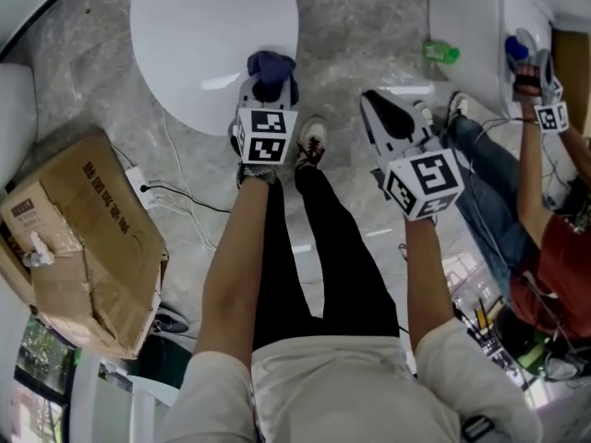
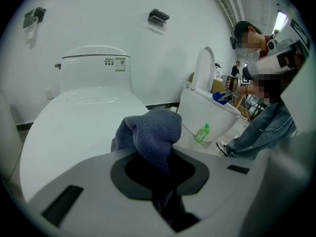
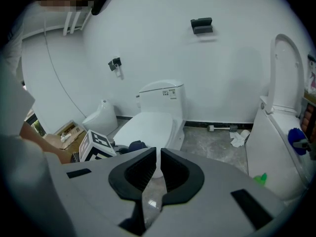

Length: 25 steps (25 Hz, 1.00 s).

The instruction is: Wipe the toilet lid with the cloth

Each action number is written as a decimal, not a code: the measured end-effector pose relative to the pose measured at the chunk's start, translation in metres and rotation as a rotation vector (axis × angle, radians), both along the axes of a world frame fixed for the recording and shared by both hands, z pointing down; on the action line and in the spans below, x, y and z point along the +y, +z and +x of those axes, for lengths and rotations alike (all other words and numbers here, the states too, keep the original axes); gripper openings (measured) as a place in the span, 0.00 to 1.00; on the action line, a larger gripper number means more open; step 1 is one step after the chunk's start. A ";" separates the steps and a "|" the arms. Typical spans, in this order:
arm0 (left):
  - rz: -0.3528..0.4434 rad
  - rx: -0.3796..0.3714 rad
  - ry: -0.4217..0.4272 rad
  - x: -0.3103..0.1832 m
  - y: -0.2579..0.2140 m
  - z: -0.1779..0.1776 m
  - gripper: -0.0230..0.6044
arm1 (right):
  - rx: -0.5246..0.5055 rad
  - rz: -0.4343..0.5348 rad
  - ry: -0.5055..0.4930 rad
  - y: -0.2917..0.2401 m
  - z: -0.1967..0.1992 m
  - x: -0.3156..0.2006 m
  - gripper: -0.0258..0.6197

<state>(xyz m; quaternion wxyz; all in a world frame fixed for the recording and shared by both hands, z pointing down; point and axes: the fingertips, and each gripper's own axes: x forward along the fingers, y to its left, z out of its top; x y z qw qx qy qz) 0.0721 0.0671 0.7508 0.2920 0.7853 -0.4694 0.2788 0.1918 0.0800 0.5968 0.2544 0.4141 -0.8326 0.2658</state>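
Observation:
The white toilet lid (image 1: 212,35) is closed and fills the top of the head view. My left gripper (image 1: 270,86) is shut on a bunched dark blue cloth (image 1: 271,65) at the lid's near right edge. In the left gripper view the cloth (image 2: 150,132) sticks up out of the jaws, with the lid (image 2: 74,122) just beyond and left of it. My right gripper (image 1: 369,100) hangs over the grey floor to the right of the toilet, shut and empty. The right gripper view looks between its closed pads at the lid (image 3: 148,127) and the cloth (image 3: 136,145).
A worn cardboard box (image 1: 83,238) sits at the left, with cables (image 1: 175,192) across the floor beside it. A second toilet (image 1: 471,17) stands at the top right with a green bottle (image 1: 441,52) at its base. Another person (image 1: 545,247) works there.

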 end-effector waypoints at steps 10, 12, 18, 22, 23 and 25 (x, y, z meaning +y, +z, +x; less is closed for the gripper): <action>0.030 -0.038 0.082 0.056 -0.004 -0.024 0.12 | -0.010 -0.010 -0.029 -0.001 -0.030 0.002 0.11; 0.027 -0.031 0.083 0.068 -0.004 -0.038 0.12 | -0.015 -0.012 -0.040 0.000 -0.041 0.004 0.11; 0.022 -0.014 0.040 0.082 -0.009 -0.091 0.12 | -0.021 -0.019 -0.068 0.001 -0.071 0.012 0.11; 0.043 0.009 0.000 0.076 -0.011 -0.120 0.12 | -0.026 -0.016 -0.083 -0.002 -0.085 0.015 0.11; 0.049 0.013 -0.008 0.074 -0.011 -0.127 0.12 | -0.027 -0.015 -0.088 -0.002 -0.087 0.015 0.11; 0.060 0.009 -0.012 0.071 -0.011 -0.140 0.12 | -0.028 -0.014 -0.093 -0.003 -0.089 0.016 0.11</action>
